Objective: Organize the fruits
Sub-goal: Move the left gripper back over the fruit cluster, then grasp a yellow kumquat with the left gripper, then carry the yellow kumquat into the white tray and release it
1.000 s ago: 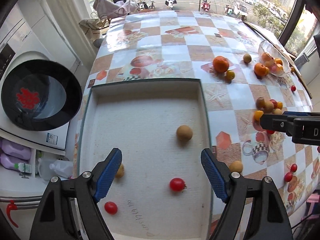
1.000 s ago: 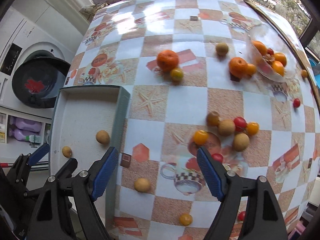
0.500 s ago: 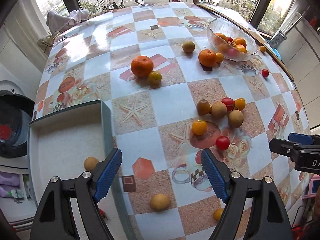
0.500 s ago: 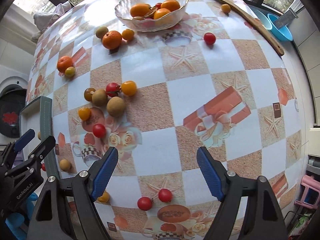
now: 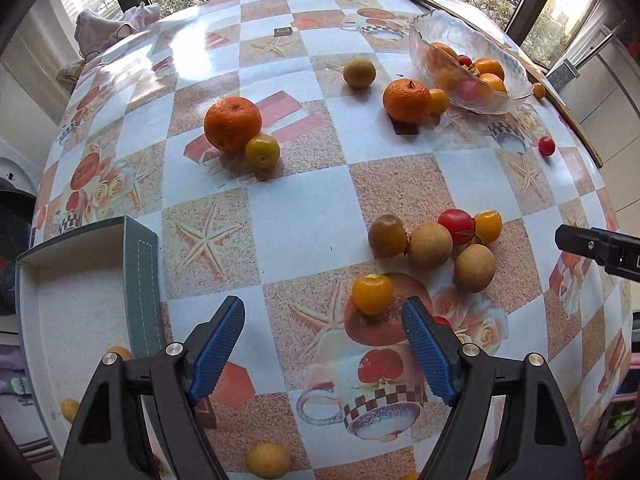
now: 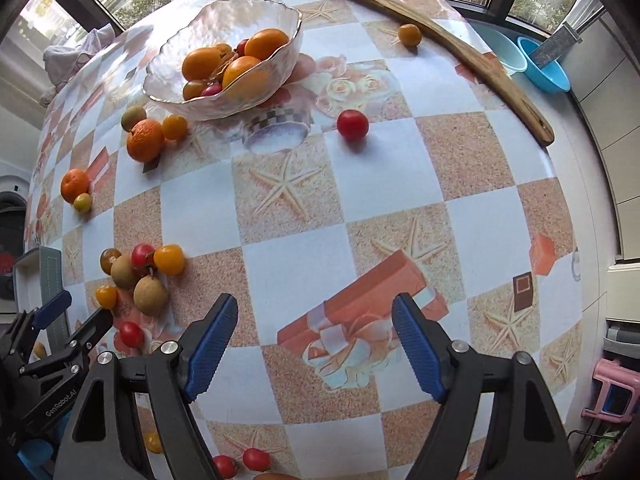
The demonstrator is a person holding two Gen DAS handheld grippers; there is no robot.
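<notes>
Fruit lies scattered on a checked tablecloth. My left gripper [image 5: 323, 332] is open and empty over the table; a yellow tomato [image 5: 372, 294] sits just ahead of its right finger. Beyond it lies a cluster of brown longans [image 5: 430, 245], a red tomato [image 5: 456, 221] and a yellow one [image 5: 488, 226]. The green-rimmed tray [image 5: 140, 276] with a few small fruits is at the lower left. My right gripper [image 6: 312, 340] is open and empty above bare cloth. The glass bowl [image 6: 224, 98] holding oranges stands far ahead; a red tomato [image 6: 352, 125] lies to its right.
Two big oranges [image 5: 233, 122] [image 5: 406, 100] lie with small yellow-green fruits beside them. A long wooden strip [image 6: 440, 46] runs along the far table edge. A blue basin [image 6: 544, 66] and a pink stool [image 6: 612, 390] stand off the table at right. Red tomatoes [image 6: 256, 459] lie near me.
Both grippers have swung right, away from the tray. The left view went from over the tray to the longan cluster; the right view now faces the bowl. Both stay open.
</notes>
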